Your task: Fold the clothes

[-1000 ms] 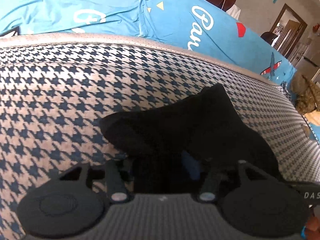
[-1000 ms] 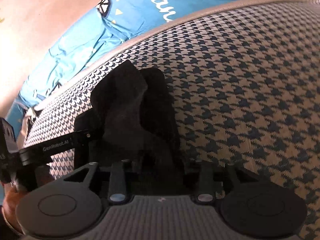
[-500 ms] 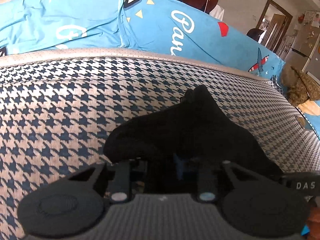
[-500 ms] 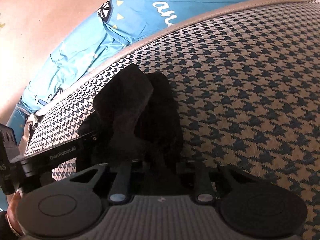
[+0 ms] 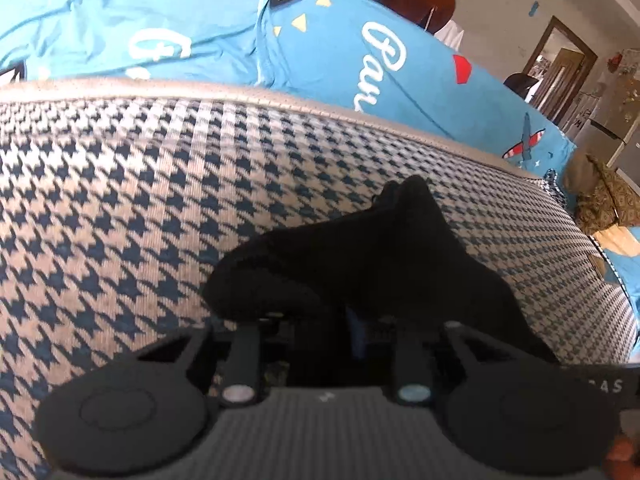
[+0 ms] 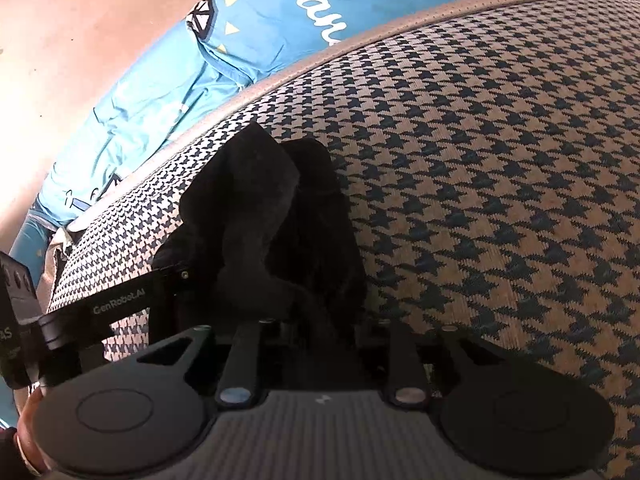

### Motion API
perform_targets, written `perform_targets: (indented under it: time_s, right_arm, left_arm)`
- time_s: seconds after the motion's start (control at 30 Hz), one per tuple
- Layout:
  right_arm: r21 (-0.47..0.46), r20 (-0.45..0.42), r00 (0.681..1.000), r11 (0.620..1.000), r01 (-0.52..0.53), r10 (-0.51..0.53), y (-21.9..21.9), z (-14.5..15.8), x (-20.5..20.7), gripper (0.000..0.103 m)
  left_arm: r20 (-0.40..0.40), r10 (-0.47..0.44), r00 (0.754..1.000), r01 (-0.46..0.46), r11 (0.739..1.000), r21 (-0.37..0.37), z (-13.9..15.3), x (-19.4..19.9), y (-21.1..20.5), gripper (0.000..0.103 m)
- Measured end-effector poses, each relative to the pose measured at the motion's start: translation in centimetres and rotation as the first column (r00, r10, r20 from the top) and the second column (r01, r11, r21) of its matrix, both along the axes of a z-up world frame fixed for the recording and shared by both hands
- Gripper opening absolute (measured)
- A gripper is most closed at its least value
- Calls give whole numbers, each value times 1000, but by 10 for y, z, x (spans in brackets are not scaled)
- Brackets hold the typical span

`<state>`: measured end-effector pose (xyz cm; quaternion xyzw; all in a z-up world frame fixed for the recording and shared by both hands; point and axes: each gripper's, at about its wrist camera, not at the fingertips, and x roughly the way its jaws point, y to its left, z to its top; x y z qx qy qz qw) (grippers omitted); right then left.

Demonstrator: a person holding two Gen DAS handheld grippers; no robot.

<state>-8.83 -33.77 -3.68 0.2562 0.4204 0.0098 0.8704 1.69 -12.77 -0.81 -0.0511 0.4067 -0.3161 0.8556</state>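
A small black garment [image 5: 360, 264] lies bunched on the houndstooth cushion [image 5: 120, 184]. It also shows in the right wrist view [image 6: 272, 232]. My left gripper [image 5: 340, 320] is shut on its near edge, and the cloth hides the fingertips. My right gripper [image 6: 320, 316] is shut on the same garment from the other side, its fingertips also buried in the cloth. The left gripper's body [image 6: 120, 300] shows at the left of the right wrist view, close beside the garment.
A blue printed sheet [image 5: 320, 52] lies behind the cushion, also in the right wrist view [image 6: 248, 40]. A doorway and furniture [image 5: 560, 64] stand at the far right. The cushion's beige piped edge [image 5: 280, 100] runs along the back.
Both grippers closed in on the garment and pulled it slightly together; the cloth bunched and rose a little. The left view shifted slightly.
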Motion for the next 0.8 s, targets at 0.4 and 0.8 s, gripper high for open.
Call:
perform_targets:
  time_s: [0.4, 0.8]
  right_arm:
    - [-184, 200, 977, 982, -43, 81, 26, 41, -13, 15]
    - [-223, 303, 936, 968, -113, 179, 76, 71, -10, 15]
  left_arm:
    - [345, -15, 938, -59, 978, 202, 51, -50, -13, 17]
    - [411, 117, 904, -212, 958, 193, 78, -75, 45, 18]
